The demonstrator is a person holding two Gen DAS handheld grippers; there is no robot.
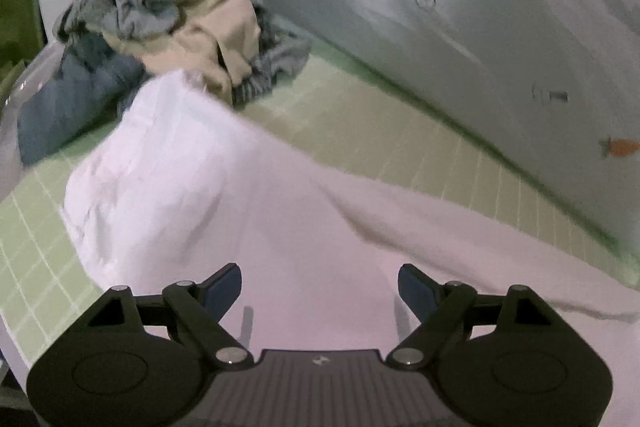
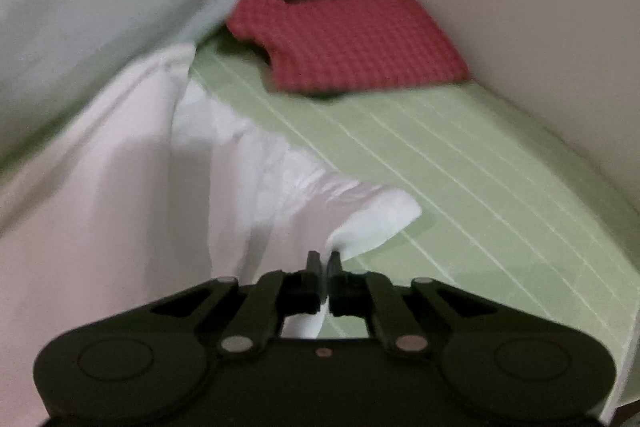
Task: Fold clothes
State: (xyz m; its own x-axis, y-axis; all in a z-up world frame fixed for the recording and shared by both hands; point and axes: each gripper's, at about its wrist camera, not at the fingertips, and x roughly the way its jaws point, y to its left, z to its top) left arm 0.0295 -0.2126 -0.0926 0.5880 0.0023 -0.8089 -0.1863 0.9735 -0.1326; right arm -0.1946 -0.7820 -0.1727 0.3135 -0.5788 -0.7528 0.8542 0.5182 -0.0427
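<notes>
White garment (image 1: 248, 195) spread across the green gridded tabletop (image 1: 420, 131), most of it lying flat, one end rumpled toward the laundry pile. Left tool (image 1: 320, 285) released, fingers (image 1: 224, 287) wide apart, hovering low over the cloth with nothing between them; probably placed there to pin or take a fresh hold for a fold. Right tool (image 2: 324, 267) clenched, jaws nearly together, pinching a corner of the white garment (image 2: 376, 215) at its gathered edge; cloth bunched into pleats just ahead of the grip, suggesting the corner held up so the fabric can be drawn over itself or pulled taut. Whether that corner hangs clear of the tabletop (image 2: 480, 187): cannot tell.

Unfolded pile (image 1: 160, 27) of grey, blue and beige clothing heaped at the far corner in the left wrist view, well apart from the working area, apparently waiting its turn. Red checked garment (image 2: 352, 39) already folded into a flat rectangle, parked in the far corner in the right wrist view against the pale walls, likely the finished stack. No basket or bin visible; both heaps sitting straight on the tabletop. Task judged to be mid-way: one piece done, one in hand, several left.
</notes>
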